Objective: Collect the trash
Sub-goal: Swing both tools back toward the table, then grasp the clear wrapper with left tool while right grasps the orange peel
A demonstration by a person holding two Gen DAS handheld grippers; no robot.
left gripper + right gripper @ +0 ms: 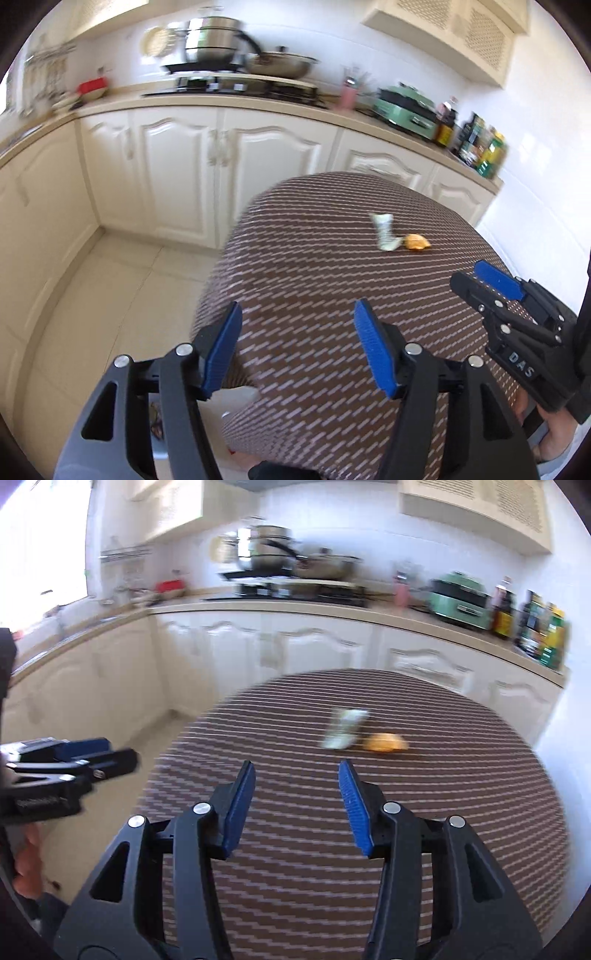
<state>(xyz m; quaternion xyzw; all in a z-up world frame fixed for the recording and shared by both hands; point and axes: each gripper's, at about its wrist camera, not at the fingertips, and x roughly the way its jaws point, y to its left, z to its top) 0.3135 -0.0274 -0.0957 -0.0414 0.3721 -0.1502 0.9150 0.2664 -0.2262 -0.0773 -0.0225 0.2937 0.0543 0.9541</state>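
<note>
Where motion smears: wrapper [344, 728], peel [385, 743].

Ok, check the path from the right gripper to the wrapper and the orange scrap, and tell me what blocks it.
Nothing visible blocks it. The right gripper is open and empty over the striped table; only bare cloth lies between it and the crumpled wrapper and orange scrap beside it. The left gripper is off to the side, also open.

A bright kitchen with cream cabinets [177, 173] running round the corner.
White tiled walls [546, 177], pale floor tiles [110, 295], a stove [229, 86] stacked with steel pots [212, 38], bottles [543, 627] at the counter's end, a round table [461, 812] under a brown striped cloth; daylight from the window [44, 546].
</note>
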